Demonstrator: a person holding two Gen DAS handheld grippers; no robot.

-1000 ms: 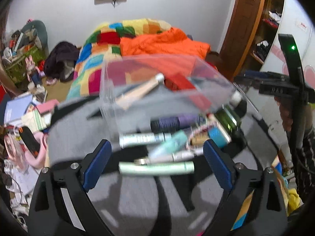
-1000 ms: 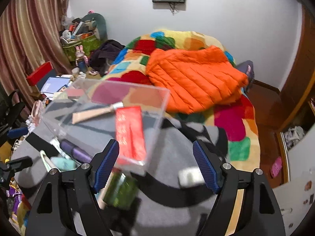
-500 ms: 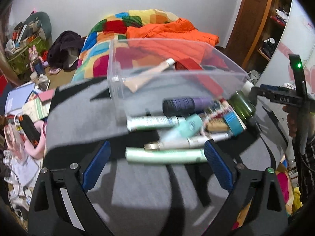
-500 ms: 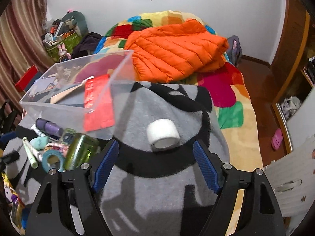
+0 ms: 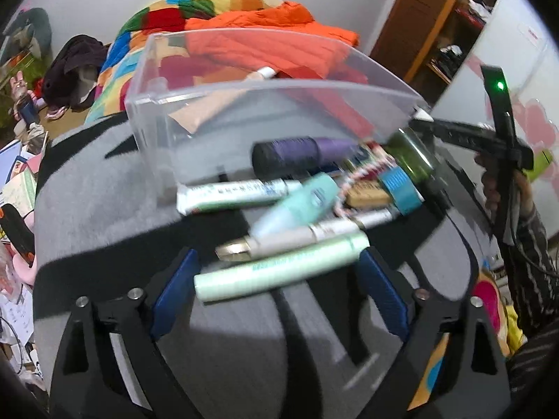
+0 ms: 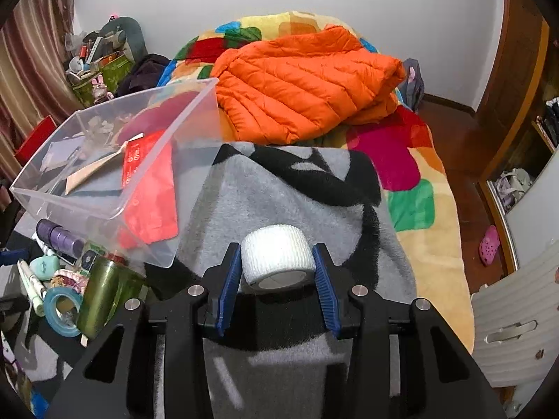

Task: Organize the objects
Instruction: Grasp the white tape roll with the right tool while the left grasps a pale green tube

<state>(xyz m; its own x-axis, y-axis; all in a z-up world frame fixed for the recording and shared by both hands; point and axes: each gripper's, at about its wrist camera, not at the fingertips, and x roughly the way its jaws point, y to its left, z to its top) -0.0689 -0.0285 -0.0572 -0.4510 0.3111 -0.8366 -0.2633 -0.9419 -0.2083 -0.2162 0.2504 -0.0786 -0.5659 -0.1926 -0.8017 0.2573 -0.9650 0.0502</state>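
the right gripper has just been closing, and its blue pads now press both sides of the white tape roll, which lies on its side on the grey and black blanket. the left gripper has its jaws spread wide, having just narrowed slightly, with the pale green tube lying lengthwise between the pads (whether either pad touches a tube end is hard to tell, so it does not read as a grip). just beyond that tube lie a silver tube with a gold cap, a mint bottle, a white tube, a purple container, a blue tape ring and a green jar. the clear plastic bin stands behind them, holding a red packet.
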